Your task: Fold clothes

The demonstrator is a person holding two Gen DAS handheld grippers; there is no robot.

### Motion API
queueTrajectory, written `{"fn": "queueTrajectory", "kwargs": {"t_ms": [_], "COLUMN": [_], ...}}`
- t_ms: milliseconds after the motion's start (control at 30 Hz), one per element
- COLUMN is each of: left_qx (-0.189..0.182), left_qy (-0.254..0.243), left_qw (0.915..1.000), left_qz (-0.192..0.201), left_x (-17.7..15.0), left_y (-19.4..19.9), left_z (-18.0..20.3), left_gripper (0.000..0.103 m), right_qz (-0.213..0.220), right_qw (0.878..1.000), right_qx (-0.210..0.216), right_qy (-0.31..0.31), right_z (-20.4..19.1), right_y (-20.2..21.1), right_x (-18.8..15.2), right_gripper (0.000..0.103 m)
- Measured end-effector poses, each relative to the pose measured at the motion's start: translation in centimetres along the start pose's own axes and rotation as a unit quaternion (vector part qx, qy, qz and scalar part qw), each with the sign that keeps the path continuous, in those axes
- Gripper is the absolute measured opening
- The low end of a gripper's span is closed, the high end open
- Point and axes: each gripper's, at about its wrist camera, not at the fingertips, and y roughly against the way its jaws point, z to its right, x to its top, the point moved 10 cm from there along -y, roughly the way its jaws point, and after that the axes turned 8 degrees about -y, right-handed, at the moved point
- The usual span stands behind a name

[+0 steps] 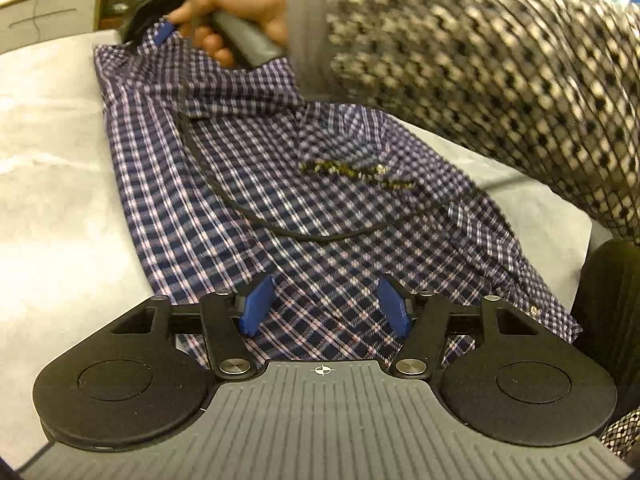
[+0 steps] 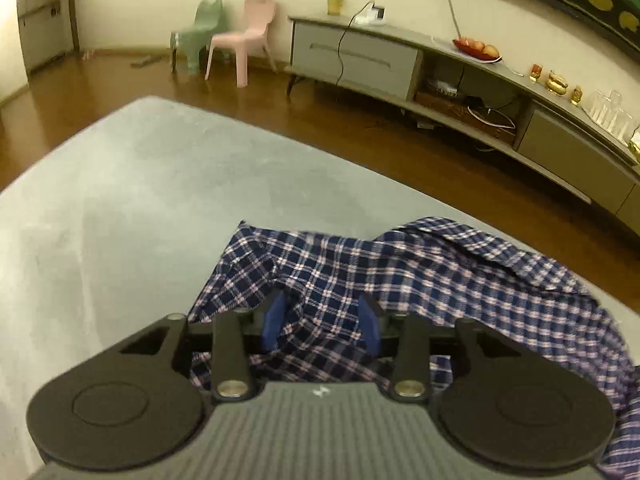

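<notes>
Right at the left hand-held gripper (image 1: 325, 306), the jaws stand spread, the two blue pads (image 1: 256, 305) hovering over the near hem of the plaid shirt (image 1: 248, 184) without visibly pinching it; cloth shows between them and below, but whether the tips touch it I cannot tell. From this gripper the shirt runs away lengthwise, its long axis stretching from the near hem up toward the far end, where the right hand-held gripper (image 1: 160, 30) works at the far edge in the person's hand (image 1: 236, 4). In the right wrist view the right hand-held gripper (image 2: 326, 322) has a bunched ridge of the fabric between its pads, the jaws partly drawn in around it; they look close to the cloth, though a firm pinch is not plain. So each gripper sits at one end of the shirt, the left nearer the hem and the right nearer the far edge, and a fold would likely bring one end toward the other along that long axis. A thin black cable (image 1: 256, 216) trails across the middle of the shirt and could get caught in a fold. The patterned sleeve (image 1: 500, 80) of the person's arm crosses above the right side of the garment. The shirt lies rumpled on a pale grey bed (image 2: 132, 184); beyond it are a wood floor, two small chairs (image 2: 224, 40) and a long low cabinet (image 2: 400, 60), all well apart.
</notes>
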Motion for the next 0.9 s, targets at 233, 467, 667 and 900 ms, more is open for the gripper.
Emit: {"fn": "queueTrajectory", "kwargs": {"t_ms": [233, 467, 667, 900], "left_qx": [0.014, 0.016, 0.032, 0.023], "left_qy": [0.055, 0.100, 0.093, 0.137], "left_qw": [0.9960, 0.9928, 0.9939, 0.9895], "left_qz": [0.068, 0.063, 0.050, 0.038], "left_x": [3.3, 5.3, 6.5, 8.9], "left_y": [4.4, 1.2, -4.8, -10.5], "left_z": [-2.7, -2.2, -0.3, -0.1], "left_gripper": [0.052, 0.058, 0.072, 0.061], "right_qz": [0.083, 0.014, -0.008, 0.003], "right_qw": [0.989, 0.993, 0.980, 0.967], "right_qx": [0.048, 0.061, 0.080, 0.123], "right_qy": [-0.110, -0.097, -0.182, -0.221], "right_z": [7.8, 10.5, 12.0, 12.3], "right_y": [15.3, 21.6, 21.8, 21.7], "right_x": [-0.4, -14.8, -20.6, -19.2], "right_gripper": [0.052, 0.069, 0.067, 0.068]}}
